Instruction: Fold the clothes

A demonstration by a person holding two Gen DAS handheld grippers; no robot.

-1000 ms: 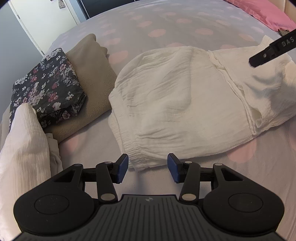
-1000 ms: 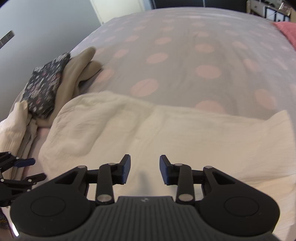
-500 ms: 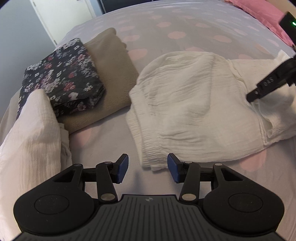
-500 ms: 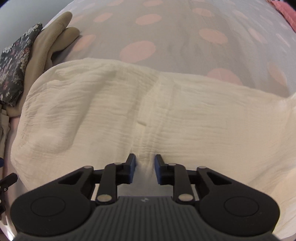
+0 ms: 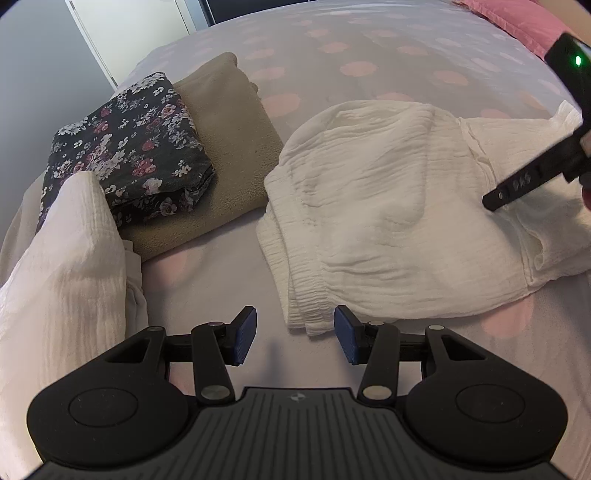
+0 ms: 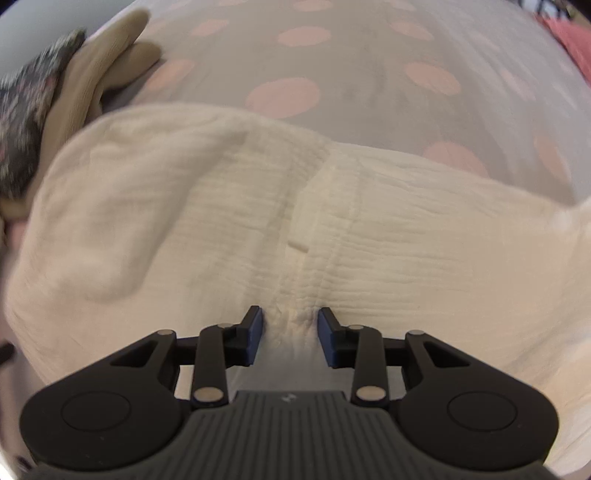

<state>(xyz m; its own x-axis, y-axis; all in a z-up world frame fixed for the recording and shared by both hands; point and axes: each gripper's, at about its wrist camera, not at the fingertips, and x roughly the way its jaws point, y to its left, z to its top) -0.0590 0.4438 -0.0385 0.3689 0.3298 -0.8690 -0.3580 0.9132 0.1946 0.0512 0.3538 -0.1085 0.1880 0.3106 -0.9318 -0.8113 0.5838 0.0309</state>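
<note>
A cream crinkled garment (image 5: 388, 221) lies partly folded on the dotted bed sheet (image 5: 369, 48), its elastic waistband corner nearest my left gripper (image 5: 295, 336). That gripper hovers open just short of the corner, over bare sheet, with nothing between its pads. My right gripper (image 6: 290, 332) points down onto the garment (image 6: 221, 206) at its middle seam. Its jaws are opening, and a small puckered ridge of cloth stands between the pads, which do not press on it. In the left wrist view one black finger of the right gripper (image 5: 517, 184) touches down on the garment's right part.
A folded dark floral garment (image 5: 125, 147) rests on a folded tan one (image 5: 229, 140) at the back left. A white crinkled cloth (image 5: 62, 266) is heaped at the near left. A pink pillow (image 5: 517, 18) lies at the far right.
My right gripper sank onto the cream garment, its jaws narrowed around a ridge of cloth, then widened again. The left wrist view shifted slightly, so the folded stack stands nearer the middle.
</note>
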